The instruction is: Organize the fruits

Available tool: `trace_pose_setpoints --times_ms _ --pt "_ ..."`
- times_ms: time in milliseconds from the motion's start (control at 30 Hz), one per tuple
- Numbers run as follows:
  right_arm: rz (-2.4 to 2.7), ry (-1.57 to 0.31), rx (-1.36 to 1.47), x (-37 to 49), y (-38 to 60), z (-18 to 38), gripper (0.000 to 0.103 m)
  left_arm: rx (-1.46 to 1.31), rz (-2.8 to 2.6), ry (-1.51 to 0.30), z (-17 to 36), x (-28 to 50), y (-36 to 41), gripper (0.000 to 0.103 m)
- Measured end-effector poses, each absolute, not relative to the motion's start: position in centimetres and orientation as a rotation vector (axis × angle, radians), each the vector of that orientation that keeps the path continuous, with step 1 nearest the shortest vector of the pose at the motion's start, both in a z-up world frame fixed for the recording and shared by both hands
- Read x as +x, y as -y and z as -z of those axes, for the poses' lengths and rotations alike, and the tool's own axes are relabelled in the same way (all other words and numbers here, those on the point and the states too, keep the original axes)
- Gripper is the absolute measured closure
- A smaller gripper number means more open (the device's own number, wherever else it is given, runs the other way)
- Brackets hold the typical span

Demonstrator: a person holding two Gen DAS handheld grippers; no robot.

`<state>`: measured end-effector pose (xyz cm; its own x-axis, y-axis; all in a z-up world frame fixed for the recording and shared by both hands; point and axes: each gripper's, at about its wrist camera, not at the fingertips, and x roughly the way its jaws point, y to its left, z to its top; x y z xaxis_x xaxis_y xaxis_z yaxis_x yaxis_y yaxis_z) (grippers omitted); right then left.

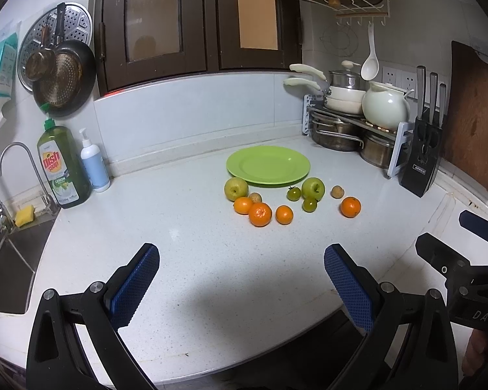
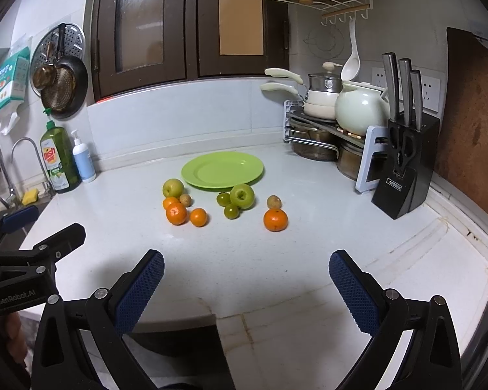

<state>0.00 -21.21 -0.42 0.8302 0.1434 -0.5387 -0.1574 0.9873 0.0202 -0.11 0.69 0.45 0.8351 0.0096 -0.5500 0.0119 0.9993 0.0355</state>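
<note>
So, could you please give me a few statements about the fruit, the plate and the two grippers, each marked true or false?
1. The green plate has no fruit on it. True.
2. The left gripper is shut on an orange. False: its fingers are spread apart and hold nothing.
3. Four oranges lie on the countertop; one orange sits apart to the right. True.
4. Both apples rest on the plate. False: the yellowish apple and the green apple sit on the countertop by its near rim.
5. The right gripper is open and empty. True.
</note>
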Motion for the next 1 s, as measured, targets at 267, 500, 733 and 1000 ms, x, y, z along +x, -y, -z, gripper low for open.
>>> trace_pose_setpoints --times_ms 267,500,733,1000 --pt "-0.161 -0.570 -0.026 0.05 21.16 0.42 0.001 0.038 0.004 -0.585 -0.39 0.20 -0.69 0.000" --pt "-0.160 -0.570 -0.026 0.08 21.09 0.39 0.001 0.037 0.007 -0.589 -0.32 0.41 -0.58 0.000" --pt "-0.160 -0.573 -0.026 0.10 21.01 0.43 0.001 0.037 0.009 -0.588 -0.13 0.50 -0.35 0.000" --pt "-0.164 -0.579 -0.023 0.33 20.88 0.59 0.001 0.035 0.013 -0.590 -0.02 0.55 -0.30 0.000"
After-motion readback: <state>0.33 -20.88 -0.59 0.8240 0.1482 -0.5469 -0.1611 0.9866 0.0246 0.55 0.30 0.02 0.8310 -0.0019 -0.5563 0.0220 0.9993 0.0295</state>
